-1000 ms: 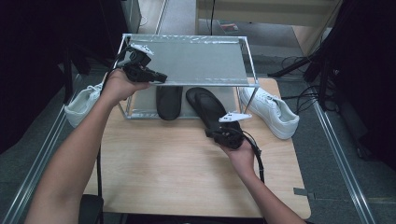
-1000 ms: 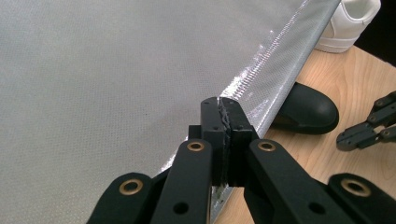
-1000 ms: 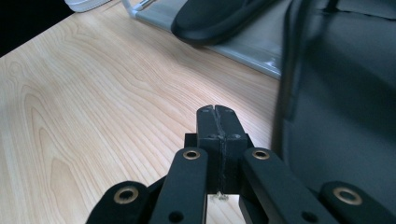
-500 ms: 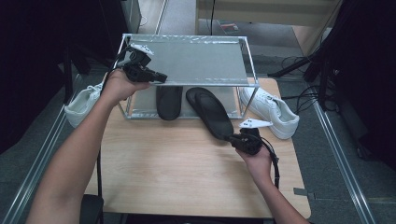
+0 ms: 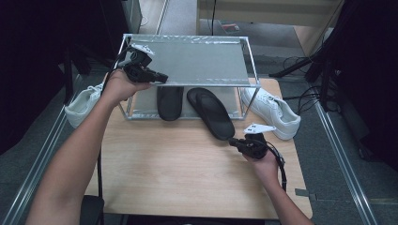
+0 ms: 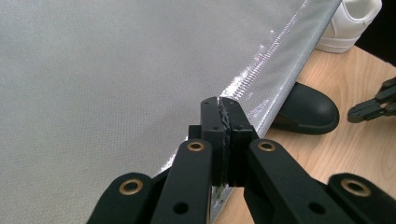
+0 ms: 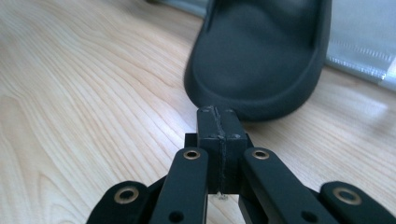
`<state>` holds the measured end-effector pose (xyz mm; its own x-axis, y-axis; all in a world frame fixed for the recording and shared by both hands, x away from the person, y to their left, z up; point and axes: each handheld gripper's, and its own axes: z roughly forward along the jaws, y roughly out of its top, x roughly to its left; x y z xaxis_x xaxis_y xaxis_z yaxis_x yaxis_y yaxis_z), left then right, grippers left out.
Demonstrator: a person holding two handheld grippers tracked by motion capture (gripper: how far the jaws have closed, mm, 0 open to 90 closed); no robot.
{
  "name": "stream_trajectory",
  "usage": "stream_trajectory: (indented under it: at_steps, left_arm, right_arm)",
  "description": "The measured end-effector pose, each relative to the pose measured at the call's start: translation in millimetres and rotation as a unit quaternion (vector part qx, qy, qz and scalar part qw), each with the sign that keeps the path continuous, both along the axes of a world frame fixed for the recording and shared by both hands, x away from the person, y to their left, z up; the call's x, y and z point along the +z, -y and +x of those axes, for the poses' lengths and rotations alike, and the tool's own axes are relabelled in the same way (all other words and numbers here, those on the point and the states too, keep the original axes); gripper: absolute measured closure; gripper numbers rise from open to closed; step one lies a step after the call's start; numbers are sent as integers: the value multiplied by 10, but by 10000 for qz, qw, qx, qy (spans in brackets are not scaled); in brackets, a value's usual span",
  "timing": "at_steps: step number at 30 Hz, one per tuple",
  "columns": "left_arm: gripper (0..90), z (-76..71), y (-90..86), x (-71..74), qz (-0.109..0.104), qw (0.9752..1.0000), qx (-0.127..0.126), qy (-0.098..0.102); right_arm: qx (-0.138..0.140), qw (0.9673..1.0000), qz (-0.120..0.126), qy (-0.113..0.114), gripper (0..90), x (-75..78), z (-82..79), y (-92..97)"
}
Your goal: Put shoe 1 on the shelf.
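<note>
In the high view, a white sneaker (image 5: 82,105) at centre left is half hidden by the left forearm. The left gripper (image 5: 157,77), clenched and empty, rests at the shelf (image 5: 197,61) rim, upper left. Two black slippers: one (image 5: 169,102) cut off under the shelf, one (image 5: 212,112) jutting out. The right gripper (image 5: 233,142), clenched and empty, sits just beside its heel. A second sneaker (image 5: 272,111) lies right.

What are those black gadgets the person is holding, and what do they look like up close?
Each hand holds a black two-jaw gripper. The left gripper and right gripper each carry a pale three-cornered plate on top and trail a black cable. Their linked arms show brass-coloured pivot pins. The forearms are bare, no sleeves in view.
</note>
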<state>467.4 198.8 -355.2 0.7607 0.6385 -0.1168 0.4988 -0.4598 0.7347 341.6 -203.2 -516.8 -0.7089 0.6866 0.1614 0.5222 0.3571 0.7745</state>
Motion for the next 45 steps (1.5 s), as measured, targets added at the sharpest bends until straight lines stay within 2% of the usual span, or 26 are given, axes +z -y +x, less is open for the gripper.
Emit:
stream_trajectory:
  at_steps: [1, 5, 11, 15, 19, 22, 25, 30, 44, 45]
  left_arm:
    - [900, 1, -2, 0, -7, 10000, 2, -8]
    - [900, 1, -3, -2, -28, 10000, 0, -19]
    - [900, 0, -2, -1, -6, 10000, -2, 0]
    - [900, -1, 1, -2, -5, 10000, 0, 7]
    - [900, 1, -1, -1, -5, 10000, -1, -1]
    - [900, 0, -1, -2, -9, 10000, 0, 3]
    - [900, 1, -2, -3, -28, 10000, 0, -16]
    - [900, 1, -1, -3, -25, 10000, 0, -14]
    - [900, 10, -11, -5, -54, 10000, -18, -45]
    - [900, 11, -11, -5, -59, 10000, -16, -47]
  right_arm:
    - [-40, 10000, 3, -86, 900, -20, 29, 22]
    - [-235, 9996, -26, -181, 900, -58, 90, 85]
    - [-417, 9985, 114, -350, 900, -100, 157, 95]
    - [-431, 9981, 239, -360, 900, -81, 175, 62]
    - [-477, 9981, 229, -305, 900, -50, 199, 11]
    - [-489, 9980, 311, -265, 900, -28, 227, -37]
    - [-475, 9982, 243, -268, 900, -40, 243, -87]
    - [-467, 9982, 269, -255, 900, -26, 271, -150]
    - [-341, 9990, 188, -201, 900, -14, 456, -459]
    - [-343, 9989, 199, -248, 900, -15, 493, -508]
